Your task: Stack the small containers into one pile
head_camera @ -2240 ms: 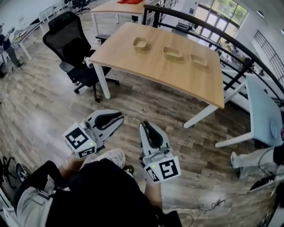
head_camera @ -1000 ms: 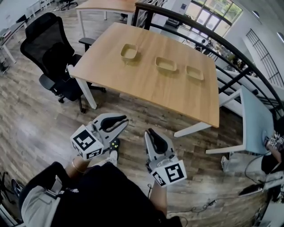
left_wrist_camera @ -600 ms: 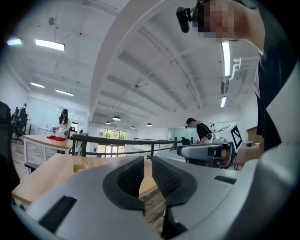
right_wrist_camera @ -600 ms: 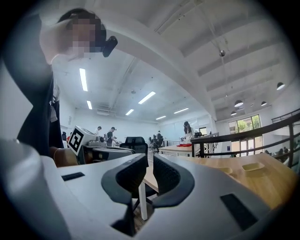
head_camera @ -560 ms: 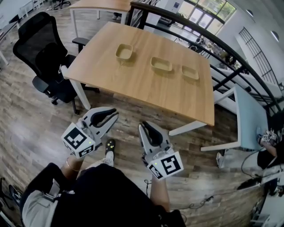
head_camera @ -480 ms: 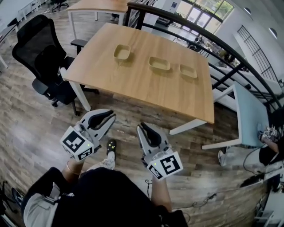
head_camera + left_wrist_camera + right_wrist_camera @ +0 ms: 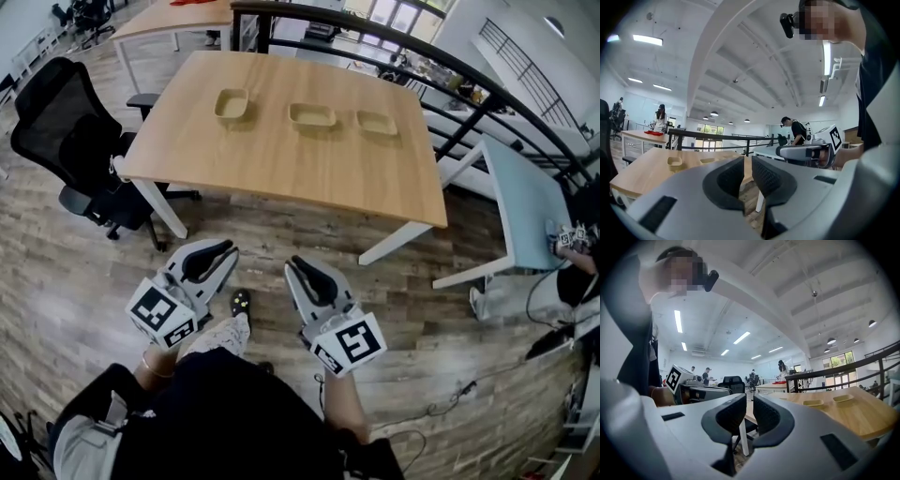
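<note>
Three small containers (image 7: pixel 312 116), shallow tan rounded-rectangular tubs, sit apart in a row on the far side of the smooth wooden desk (image 7: pixel 281 159). Short of the desk, over the plank floor (image 7: pixel 422 309), the grey left gripper (image 7: pixel 223 249) and right gripper (image 7: pixel 298 268) point level side by side, their dimpled black fingers drawn together on nothing

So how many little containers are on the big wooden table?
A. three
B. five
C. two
A: the first container, second container and third container sit apart in a row on the wooden table.
</note>
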`<state>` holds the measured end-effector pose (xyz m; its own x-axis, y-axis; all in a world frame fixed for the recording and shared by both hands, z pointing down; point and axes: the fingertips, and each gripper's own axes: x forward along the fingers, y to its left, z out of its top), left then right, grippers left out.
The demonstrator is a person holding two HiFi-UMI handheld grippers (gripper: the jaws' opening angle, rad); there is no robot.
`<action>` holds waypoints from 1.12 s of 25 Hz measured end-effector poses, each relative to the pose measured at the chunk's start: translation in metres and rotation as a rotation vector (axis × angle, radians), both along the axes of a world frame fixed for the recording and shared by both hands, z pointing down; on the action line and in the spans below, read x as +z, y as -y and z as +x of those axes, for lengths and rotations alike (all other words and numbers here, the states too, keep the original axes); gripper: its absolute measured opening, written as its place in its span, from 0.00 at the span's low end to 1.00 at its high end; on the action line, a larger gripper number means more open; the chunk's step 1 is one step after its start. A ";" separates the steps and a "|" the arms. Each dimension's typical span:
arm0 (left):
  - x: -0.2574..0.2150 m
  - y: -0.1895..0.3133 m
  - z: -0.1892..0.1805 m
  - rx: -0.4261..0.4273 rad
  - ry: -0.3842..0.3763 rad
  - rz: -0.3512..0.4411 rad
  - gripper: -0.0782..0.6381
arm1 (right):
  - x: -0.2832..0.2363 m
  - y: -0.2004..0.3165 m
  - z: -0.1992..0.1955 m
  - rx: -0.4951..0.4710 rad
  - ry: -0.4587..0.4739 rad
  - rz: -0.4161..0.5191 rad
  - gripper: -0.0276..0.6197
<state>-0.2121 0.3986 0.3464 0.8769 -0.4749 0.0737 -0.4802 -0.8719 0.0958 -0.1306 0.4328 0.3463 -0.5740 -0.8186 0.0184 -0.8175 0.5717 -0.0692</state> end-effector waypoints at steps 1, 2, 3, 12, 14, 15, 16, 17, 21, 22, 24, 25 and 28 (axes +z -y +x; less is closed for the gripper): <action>0.001 0.005 0.000 0.001 -0.005 -0.001 0.16 | -0.001 0.004 -0.001 0.001 -0.004 0.006 0.09; 0.004 0.012 0.001 0.003 -0.013 -0.010 0.16 | -0.001 0.010 -0.002 0.002 -0.007 0.006 0.09; 0.006 0.022 0.001 0.009 -0.023 -0.024 0.16 | -0.001 0.018 -0.005 0.003 -0.011 0.001 0.09; -0.015 0.122 0.024 0.098 -0.056 0.008 0.16 | -0.015 0.115 -0.002 0.029 -0.051 0.008 0.09; -0.010 0.144 0.018 0.086 -0.053 0.004 0.16 | -0.011 0.137 -0.007 0.018 -0.051 0.003 0.09; -0.007 0.155 0.014 0.078 -0.052 0.001 0.16 | -0.009 0.149 -0.011 0.012 -0.055 -0.002 0.09; -0.006 0.166 0.010 0.072 -0.052 -0.002 0.16 | -0.007 0.161 -0.015 0.005 -0.062 -0.004 0.09; -0.005 0.176 0.005 0.065 -0.052 -0.004 0.16 | -0.007 0.173 -0.019 -0.005 -0.069 -0.005 0.09; 0.000 0.214 -0.018 0.013 -0.055 -0.005 0.16 | -0.009 0.214 -0.044 -0.076 -0.073 0.007 0.09; 0.001 0.222 -0.025 -0.006 -0.056 -0.002 0.16 | -0.009 0.223 -0.051 -0.092 -0.076 0.008 0.09; 0.004 0.238 -0.038 -0.040 -0.049 0.007 0.16 | -0.006 0.239 -0.063 -0.119 -0.084 0.010 0.09; 0.005 0.245 -0.044 -0.054 -0.043 0.011 0.16 | -0.005 0.245 -0.069 -0.131 -0.084 0.010 0.09; 0.008 0.259 -0.056 -0.077 -0.036 0.016 0.16 | -0.003 0.259 -0.080 -0.160 -0.068 0.009 0.09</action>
<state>-0.2680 0.1398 0.3539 0.8398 -0.5418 0.0349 -0.5424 -0.8341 0.1006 -0.2111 0.1739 0.3438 -0.6949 -0.7170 0.0548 -0.7184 0.6955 -0.0114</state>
